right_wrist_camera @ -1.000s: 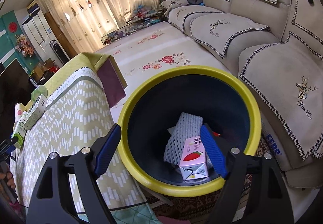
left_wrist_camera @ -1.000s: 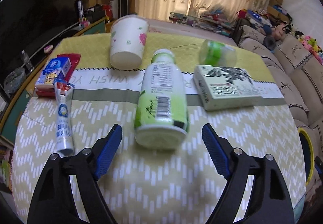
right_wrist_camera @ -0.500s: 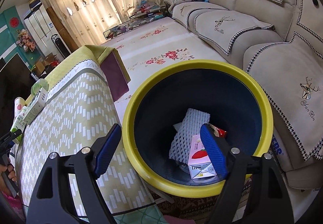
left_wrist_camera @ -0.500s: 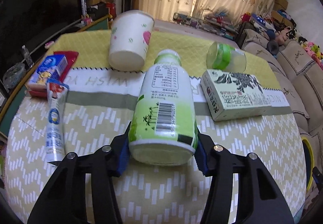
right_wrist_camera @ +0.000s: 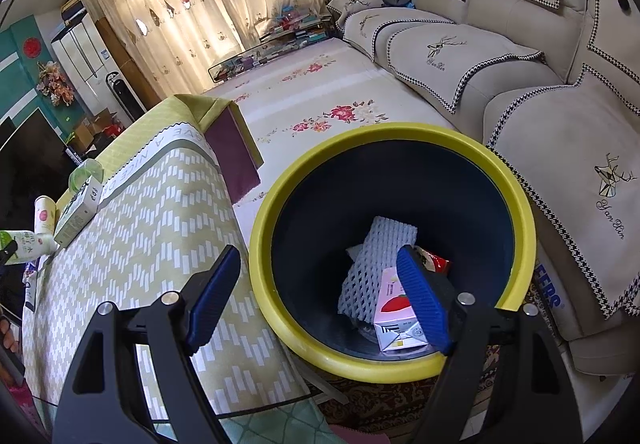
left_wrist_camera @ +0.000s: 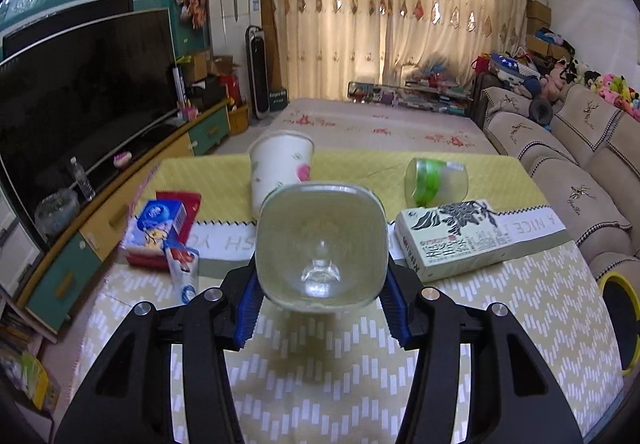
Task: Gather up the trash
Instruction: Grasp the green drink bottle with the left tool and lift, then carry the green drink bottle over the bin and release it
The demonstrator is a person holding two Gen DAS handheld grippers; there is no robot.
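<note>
L gripper [left_wrist_camera: 321, 308]: pads clamped on both sides of green-label bottle [left_wrist_camera: 321, 244], base toward cam, bottle lifted clear of tablecloth [left_wrist_camera: 320, 384]; jaws closed in on it within the last sec. Behind bottle: paper cup [left_wrist_camera: 280, 168] on its side; to its right, white box [left_wrist_camera: 476, 240] and clear jar w/ green lid [left_wrist_camera: 434, 176]; to its left, tube [left_wrist_camera: 185, 268]. R gripper [right_wrist_camera: 320, 296]: jaws wide apart, holding nothing, above yellow-rimmed bin [right_wrist_camera: 264, 244] beside table. In bin: foam net [right_wrist_camera: 376, 268], pink carton [right_wrist_camera: 396, 316].
</note>
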